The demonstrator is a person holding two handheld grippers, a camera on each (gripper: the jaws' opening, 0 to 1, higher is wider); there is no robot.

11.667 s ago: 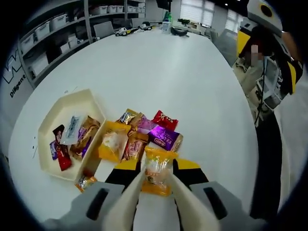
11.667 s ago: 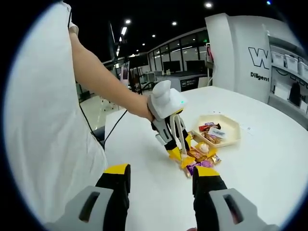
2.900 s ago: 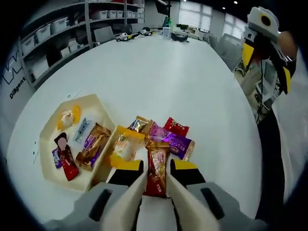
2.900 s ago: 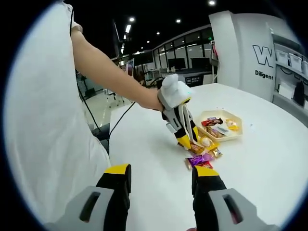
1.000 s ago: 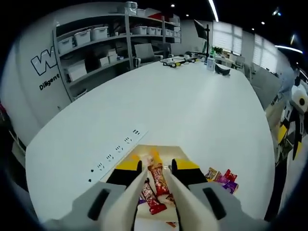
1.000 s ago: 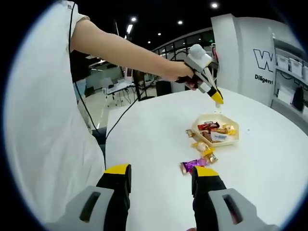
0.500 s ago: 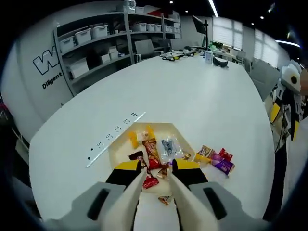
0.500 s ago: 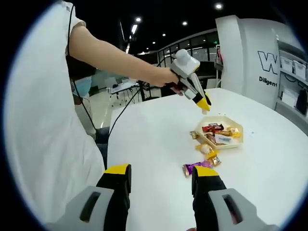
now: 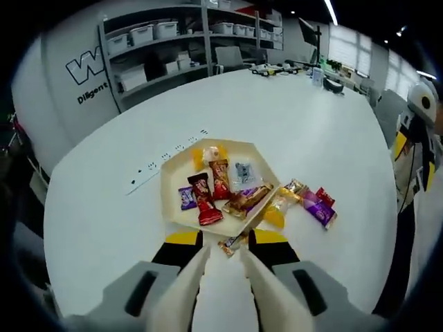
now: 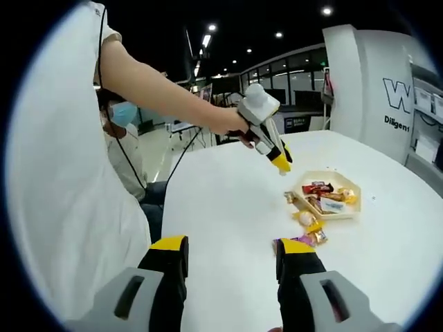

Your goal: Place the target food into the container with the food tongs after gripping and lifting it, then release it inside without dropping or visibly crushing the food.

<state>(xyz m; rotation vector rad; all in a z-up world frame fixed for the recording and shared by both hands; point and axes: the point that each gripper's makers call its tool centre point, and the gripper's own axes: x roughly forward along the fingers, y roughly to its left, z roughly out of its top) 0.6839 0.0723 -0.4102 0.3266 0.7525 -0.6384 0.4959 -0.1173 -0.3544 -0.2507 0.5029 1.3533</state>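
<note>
The red bar [image 9: 220, 179] lies in the tray [image 9: 170, 181] among other wrapped snacks; more snacks [image 9: 304, 203] sit loose on the table [image 9: 311, 124] just beside it; the left tongs [image 9: 221, 259] hang above, narrow and empty; the right tongs [image 10: 232, 259] stand wide, holding nothing, well apart.

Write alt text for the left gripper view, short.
A cream tray holding wrapped snacks sits on a white table, with more snack packets loose on the table beside it. The left tool hangs above them, holding nothing.
</note>
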